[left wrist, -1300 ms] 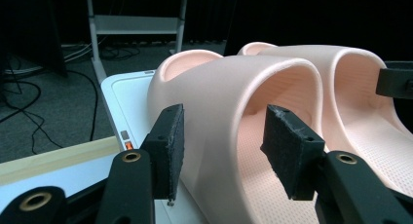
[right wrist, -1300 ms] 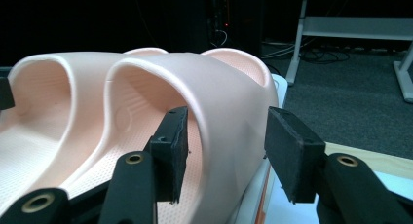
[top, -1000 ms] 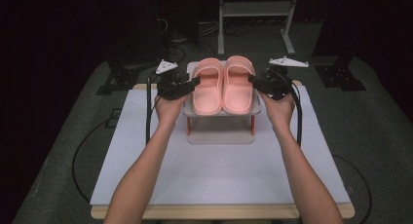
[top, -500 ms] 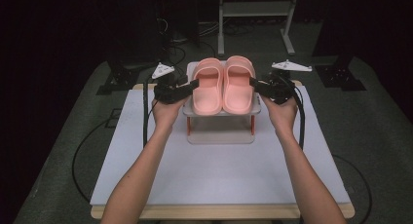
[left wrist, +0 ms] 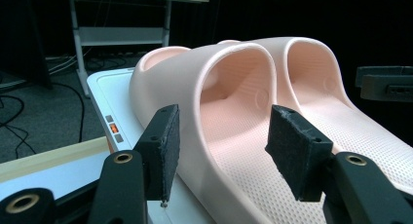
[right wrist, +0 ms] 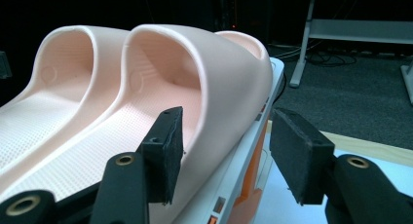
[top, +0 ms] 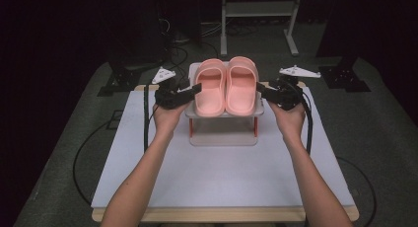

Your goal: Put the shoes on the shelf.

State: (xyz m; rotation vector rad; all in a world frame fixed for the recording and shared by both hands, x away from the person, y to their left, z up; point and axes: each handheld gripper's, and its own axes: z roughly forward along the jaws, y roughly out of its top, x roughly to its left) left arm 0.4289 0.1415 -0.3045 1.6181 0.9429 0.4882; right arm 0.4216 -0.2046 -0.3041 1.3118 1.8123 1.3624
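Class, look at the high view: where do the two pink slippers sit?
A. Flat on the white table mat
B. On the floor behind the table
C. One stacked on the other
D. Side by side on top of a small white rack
D: the pink slippers lie side by side on the top shelf of the small white rack, raised above the table.

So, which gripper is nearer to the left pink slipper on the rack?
Left. The left gripper straddles the outer edge of the left pink slipper; its jaws have just been opening. The right gripper is at the other slipper.
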